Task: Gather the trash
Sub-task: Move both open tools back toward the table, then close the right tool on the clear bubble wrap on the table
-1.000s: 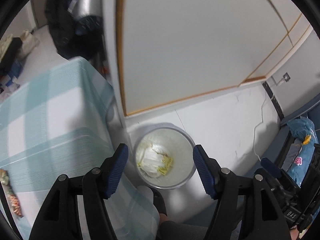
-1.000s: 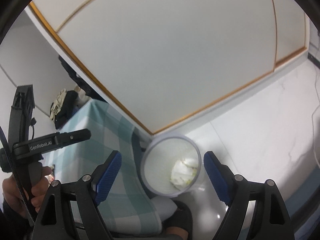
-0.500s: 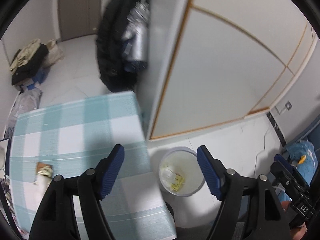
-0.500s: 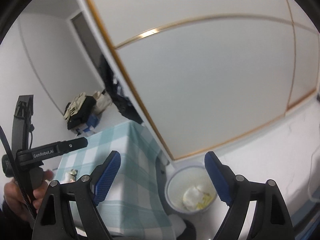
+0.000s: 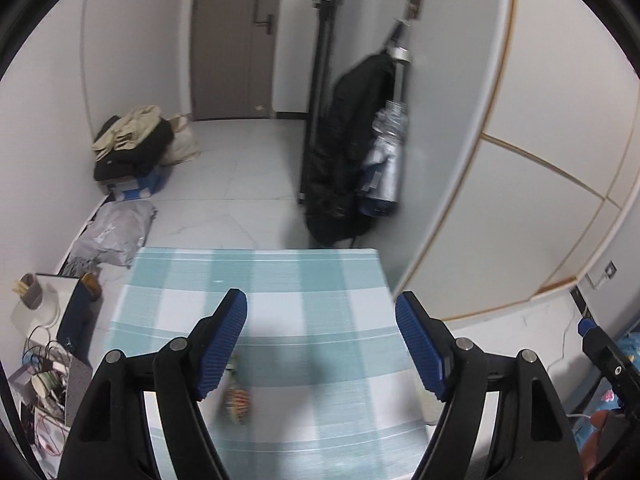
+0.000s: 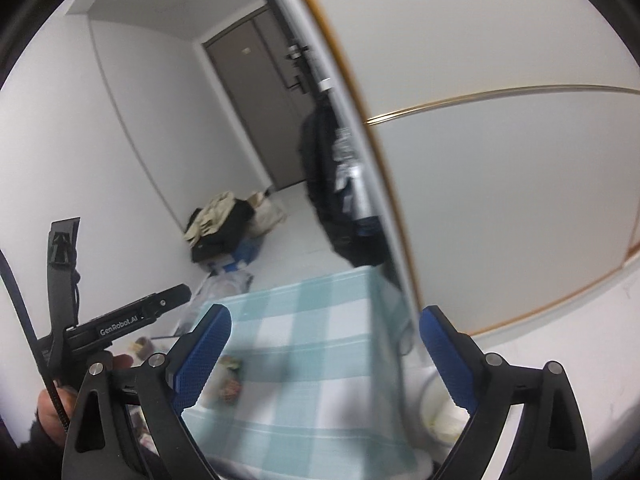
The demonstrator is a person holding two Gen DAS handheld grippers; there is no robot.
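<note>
1. My left gripper and right gripper both have their jaws released, holding nothing.
2. A second ago they looked down into the bin; now they have swung up over the desk.
3. A wrapper lies near the desk's left edge: probably my next pickup.
4. Beyond, a dark coat hangs.

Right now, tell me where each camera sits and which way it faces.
Left wrist: on the left hand-held gripper, looking down over the checked tablecloth toward the door; both fingers show.
Right wrist: on the right hand-held gripper, facing likewise; its fingers and the left hand show.
Shared: tablecloth, wrapper, door, hanging black coat.
</note>
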